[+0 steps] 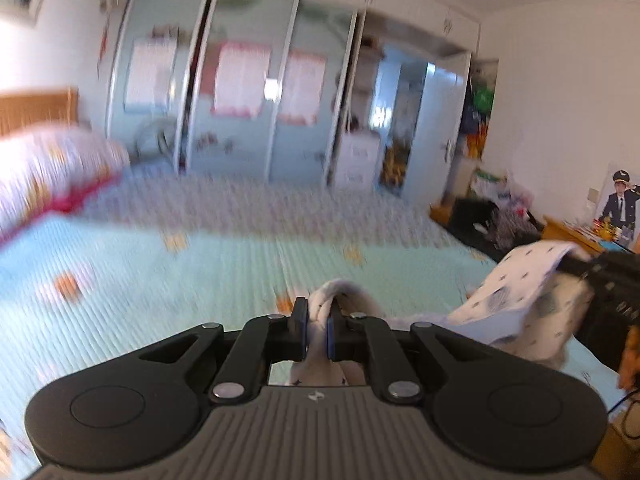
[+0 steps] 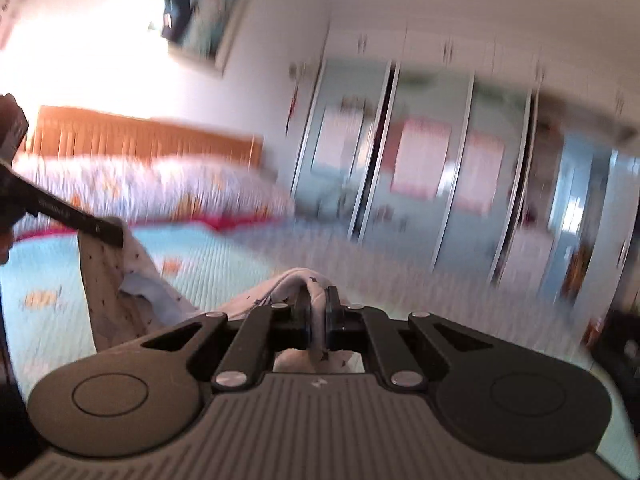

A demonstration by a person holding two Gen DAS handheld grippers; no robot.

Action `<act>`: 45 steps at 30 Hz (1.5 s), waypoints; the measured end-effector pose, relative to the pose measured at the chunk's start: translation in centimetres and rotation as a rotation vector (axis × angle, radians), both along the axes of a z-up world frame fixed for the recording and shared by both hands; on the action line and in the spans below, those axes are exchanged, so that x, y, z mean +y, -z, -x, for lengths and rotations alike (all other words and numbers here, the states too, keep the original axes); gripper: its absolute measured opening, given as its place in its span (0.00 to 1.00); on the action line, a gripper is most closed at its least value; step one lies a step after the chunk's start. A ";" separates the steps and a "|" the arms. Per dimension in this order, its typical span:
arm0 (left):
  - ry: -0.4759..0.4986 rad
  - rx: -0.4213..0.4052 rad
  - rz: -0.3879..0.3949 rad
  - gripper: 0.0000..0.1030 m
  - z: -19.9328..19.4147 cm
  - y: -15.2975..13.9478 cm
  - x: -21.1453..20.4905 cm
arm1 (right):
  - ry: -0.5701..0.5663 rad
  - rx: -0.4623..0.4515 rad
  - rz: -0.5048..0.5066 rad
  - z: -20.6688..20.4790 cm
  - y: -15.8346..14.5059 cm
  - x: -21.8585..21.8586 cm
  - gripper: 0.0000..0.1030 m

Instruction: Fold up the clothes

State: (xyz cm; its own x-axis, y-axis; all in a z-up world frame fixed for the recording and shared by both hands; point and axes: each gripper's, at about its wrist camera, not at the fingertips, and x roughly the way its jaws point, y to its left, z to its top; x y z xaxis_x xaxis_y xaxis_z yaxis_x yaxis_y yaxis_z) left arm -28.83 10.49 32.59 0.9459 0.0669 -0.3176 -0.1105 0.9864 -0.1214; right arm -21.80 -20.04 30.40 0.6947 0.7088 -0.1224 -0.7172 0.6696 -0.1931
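Both claws are clamped on the one garment: left claw and right claw each pinch an edge, and the cloth hangs between them above the bed. No fold shows; blur hides the rest.

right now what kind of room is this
Most likely a home bedroom: a bed with a mint quilted cover, a wooden headboard behind it, and a wall of sliding wardrobe doors.
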 end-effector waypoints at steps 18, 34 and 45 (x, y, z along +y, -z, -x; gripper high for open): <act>-0.033 0.086 -0.139 0.09 -12.4 -2.9 2.5 | 0.104 0.178 -0.097 -9.3 -0.2 1.1 0.05; -0.115 0.485 0.139 0.24 -24.2 20.6 11.0 | 0.305 0.677 0.104 -26.8 22.5 5.3 0.24; 0.031 0.484 -0.050 0.37 -26.0 21.1 11.0 | 0.168 0.646 0.256 -28.9 24.7 10.0 0.39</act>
State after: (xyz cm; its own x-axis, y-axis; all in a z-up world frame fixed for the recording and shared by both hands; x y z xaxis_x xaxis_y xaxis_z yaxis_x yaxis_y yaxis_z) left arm -2.82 21.45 11.48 0.6921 0.0673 -0.7187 -0.1130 0.9935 -0.0158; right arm 7.10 -10.08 5.71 0.5247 0.4923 -0.6945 -0.6320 0.7718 0.0696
